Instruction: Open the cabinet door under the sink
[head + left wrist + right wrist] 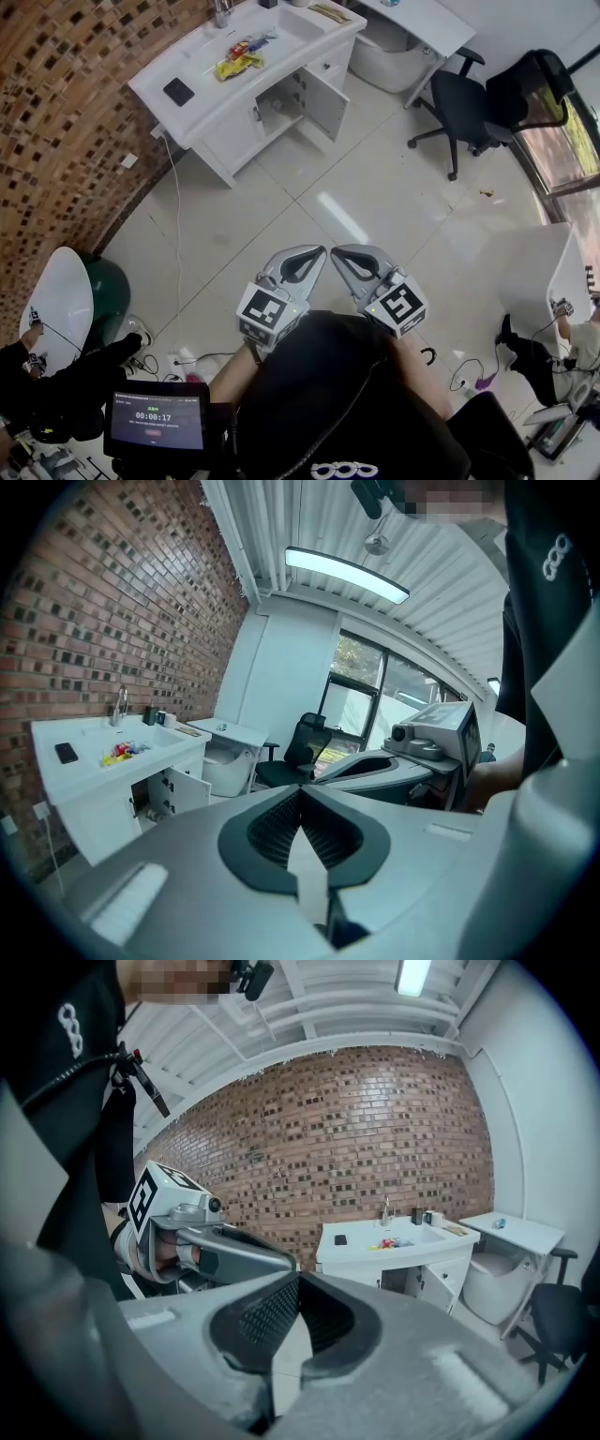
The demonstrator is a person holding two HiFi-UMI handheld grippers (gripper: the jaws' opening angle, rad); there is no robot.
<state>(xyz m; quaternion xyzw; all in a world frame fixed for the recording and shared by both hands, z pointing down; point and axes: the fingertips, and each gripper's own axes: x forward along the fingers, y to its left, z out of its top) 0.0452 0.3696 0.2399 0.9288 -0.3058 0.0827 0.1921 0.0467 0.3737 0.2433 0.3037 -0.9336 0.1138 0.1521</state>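
The left gripper (315,255) and the right gripper (341,255) hang side by side close to the person's body, their tips almost touching each other. Each gripper's own view shows its two jaws brought together at the tips. Only the hollow between the ribbed pads is left, and nothing is in it. Both are empty.

Ahead of the tips lies a wide stretch of glossy tiled floor (309,187). Far beyond it, ahead and slightly to the left, the white sink cabinet (217,131) stands against the brick wall (66,103). Its cabinet door (325,101) is well out of reach of either gripper. That leaf already stands swung outward, with the dark interior showing beside it. Whether a second leaf next to it is shut cannot be told from here.

On the countertop lie a dark phone (178,91) and some bright packets (239,61), just before the sink (292,23). A black office chair (464,98) sits far off, ahead and to the right.

The door looks like a thin, stiff, painted panel on hinges. It is probably light and easy to swing, but smooth enough for the pads to slip on its face. The best hold is likely its small handle or its free edge, away from the hinges, pulled gently along the door's arc.
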